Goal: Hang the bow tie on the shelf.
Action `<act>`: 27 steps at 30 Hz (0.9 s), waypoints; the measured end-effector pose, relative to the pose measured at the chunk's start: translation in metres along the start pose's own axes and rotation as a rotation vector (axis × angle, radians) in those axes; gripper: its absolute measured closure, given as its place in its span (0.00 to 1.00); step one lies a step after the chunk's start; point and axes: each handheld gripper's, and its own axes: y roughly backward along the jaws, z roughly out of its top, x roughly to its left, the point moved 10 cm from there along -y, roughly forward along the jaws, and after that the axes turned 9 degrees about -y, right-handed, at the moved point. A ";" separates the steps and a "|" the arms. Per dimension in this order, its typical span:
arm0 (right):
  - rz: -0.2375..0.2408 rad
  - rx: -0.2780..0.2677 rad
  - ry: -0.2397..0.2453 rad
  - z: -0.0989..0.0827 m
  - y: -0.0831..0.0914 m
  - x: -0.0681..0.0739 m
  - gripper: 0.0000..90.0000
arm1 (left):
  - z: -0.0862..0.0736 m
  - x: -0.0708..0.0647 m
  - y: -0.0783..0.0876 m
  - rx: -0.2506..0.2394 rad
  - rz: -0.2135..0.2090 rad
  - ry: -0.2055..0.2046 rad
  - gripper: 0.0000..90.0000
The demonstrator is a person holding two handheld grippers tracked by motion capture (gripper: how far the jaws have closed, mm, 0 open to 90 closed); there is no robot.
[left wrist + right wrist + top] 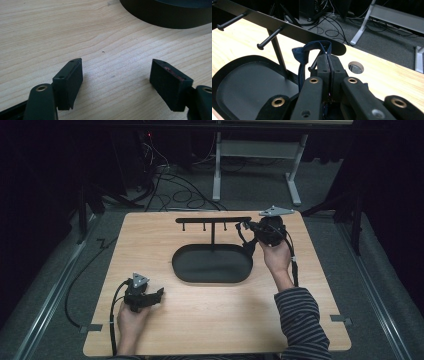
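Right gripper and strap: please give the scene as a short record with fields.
right gripper: shut on the strap, at the rack's end peg
strap: dark blue loop, pinched in the jaws, beside the peg
rack: black bar with pegs, post standing in the tray
tray: black, oval
left gripper: open, holds nothing, low over the table

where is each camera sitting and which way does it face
High view: above the person's side, looking forward and down on the table; both forearms, left claw and right claw show.
Left gripper view: on the left claw, looking low across bare wood at the tray; jaws wide apart.
Right gripper view: on the right claw, facing the peg rack; jaws pinch a dark blue strap.
Shared: tray and wood.
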 end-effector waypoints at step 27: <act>0.001 0.015 -0.046 -0.005 0.001 -0.009 0.91 | 0.000 0.000 0.000 0.000 0.001 0.002 0.30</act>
